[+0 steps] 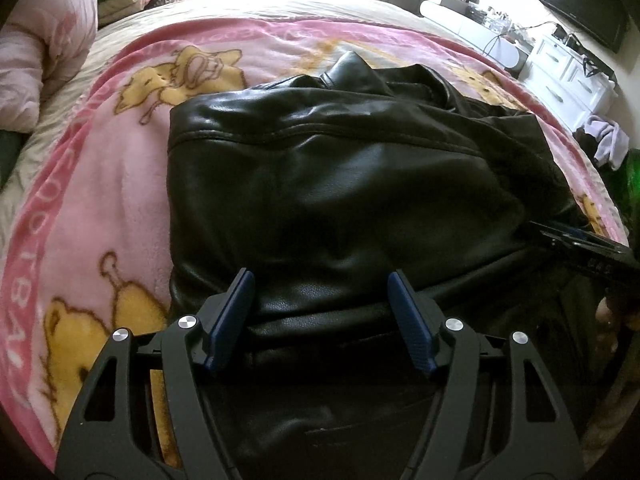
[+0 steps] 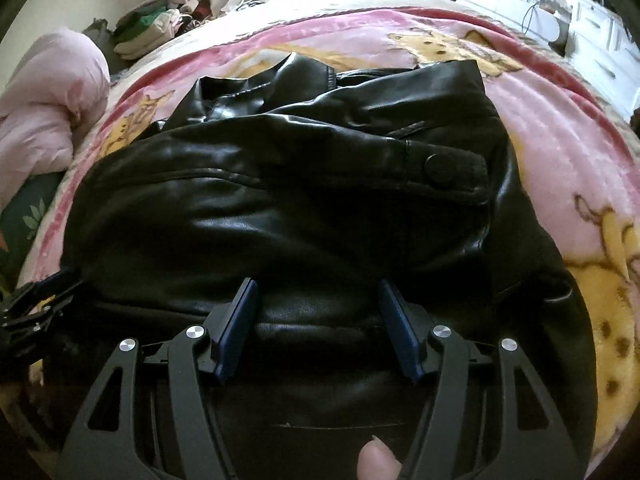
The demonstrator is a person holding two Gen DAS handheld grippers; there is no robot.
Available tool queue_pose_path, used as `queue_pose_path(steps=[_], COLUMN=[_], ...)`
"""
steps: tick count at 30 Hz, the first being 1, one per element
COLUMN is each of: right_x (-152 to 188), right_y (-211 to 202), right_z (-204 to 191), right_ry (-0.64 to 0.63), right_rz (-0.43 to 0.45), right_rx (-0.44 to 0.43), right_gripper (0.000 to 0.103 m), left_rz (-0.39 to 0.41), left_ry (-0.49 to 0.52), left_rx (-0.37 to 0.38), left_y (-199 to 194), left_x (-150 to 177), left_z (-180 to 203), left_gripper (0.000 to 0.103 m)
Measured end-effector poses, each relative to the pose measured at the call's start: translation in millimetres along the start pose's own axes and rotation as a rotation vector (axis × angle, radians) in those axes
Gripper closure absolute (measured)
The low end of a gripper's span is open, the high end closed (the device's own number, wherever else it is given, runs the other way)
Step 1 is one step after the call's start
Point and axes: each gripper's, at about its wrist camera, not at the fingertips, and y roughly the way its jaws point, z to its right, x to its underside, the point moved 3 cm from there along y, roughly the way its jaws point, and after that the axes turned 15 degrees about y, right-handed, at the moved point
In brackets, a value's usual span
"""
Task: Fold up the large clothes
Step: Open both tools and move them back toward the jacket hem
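Left gripper [image 1: 321, 280] frame: matte black linkage arms with triangular cut-outs, round silver pivot screws.
Left fingers [image 1: 232, 320]: flat, blue-faced pads on black backing.
Right gripper [image 2: 318, 286] frame: same black arms and silver screws.
Right fingers [image 2: 400, 334]: blue pads, black backing.
Person: a fingertip [image 2: 378, 462] behind the right gripper; no sleeve visible.

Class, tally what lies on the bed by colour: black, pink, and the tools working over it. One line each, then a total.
Black: 1, the leather jacket
Pink: 2, the cartoon blanket and the rolled quilt
Tools: 2, the left tool and the right tool, both open over the jacket's near edge
Total: 5
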Motion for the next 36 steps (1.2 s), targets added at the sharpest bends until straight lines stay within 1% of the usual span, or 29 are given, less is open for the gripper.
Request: queue_pose_path(steps=[3, 5, 7, 9, 12, 15, 17, 21, 23, 28, 30, 32, 33, 34, 36], right_x=[0.2, 2.2, 3.9, 5.4, 5.8, 5.7, 6.7, 7.5, 8.4, 8.9, 9.7, 9.4, 10.0, 10.7, 11.4], right_y=[-6.6, -18.1, -26.8, -35.3, -44.6, -48.9, -50.7, -55.5, -60.0, -66.4, -67.9, -68.1, -69.4, -70.8, -73.4], right_z=[-0.2, -2.9, -6.0, -9.7, -16.2, -18.7, -17.3, -14.8, -14.5, -12.9, -13.3, -12.9, -13.1, -12.9, -12.9], right_ry=[0.008, 0.01, 0.013, 0.017, -0.002, -0.007, 0.001, 0.022, 0.028, 0.043, 0.041, 0.038, 0.036, 0.036, 0.039], right_rz=[0.029, 0.075, 0.103, 0.124, 0.15, 0.162, 0.167, 0.173, 0.181, 0.191, 0.192, 0.192, 0.193, 0.195, 0.196], right_rx=[-0.004, -0.016, -0.037, -0.059, -0.059, -0.058, -0.06, -0.079, -0.088, -0.099, -0.098, -0.101, -0.102, -0.105, -0.116], right_gripper=[0.042, 0.041, 0.038, 0.03, 0.023, 0.018, 0.016, 0.009, 0.007, 0.004, 0.004, 0.004, 0.004, 0.004, 0.004], left_rz=[0.001, 0.002, 0.005, 0.011, 0.017, 0.015, 0.016, 0.021, 0.03, 0.054, 0.055, 0.058, 0.061, 0.069, 0.082], left_ry=[-0.007, -0.003, 0.001, 0.0, -0.004, -0.005, -0.006, -0.006, -0.011, -0.024, -0.026, -0.03, -0.036, -0.045, -0.049], left_rx=[0.004, -0.003, -0.006, 0.005, 0.014, 0.017, 0.023, 0.028, 0.03, 0.033, 0.031, 0.035, 0.048, 0.066, 0.069], left_y=[-0.9, -2.2, -5.2, -9.2, -13.3, -15.0, -15.6, -20.8, -24.0, -33.4, -35.3, -37.3, -38.8, -41.3, -46.3], left_x=[-0.1, -1.8, -2.9, -4.7, -5.8, -6.3, -6.7, -7.7, -8.0, -11.0, -11.4, -11.9, -12.2, -12.9, -14.0], left_z=[0.5, 1.5, 2.9, 3.0, 2.9, 3.8, 3.3, 4.2, 5.1, 4.7, 4.0, 3.5, 3.8, 4.0, 4.9], left_gripper=[0.042, 0.042, 0.041, 0.039, 0.038, 0.037, 0.035, 0.034, 0.033, 0.028, 0.022, 0.018, 0.012, 0.009, 0.009])
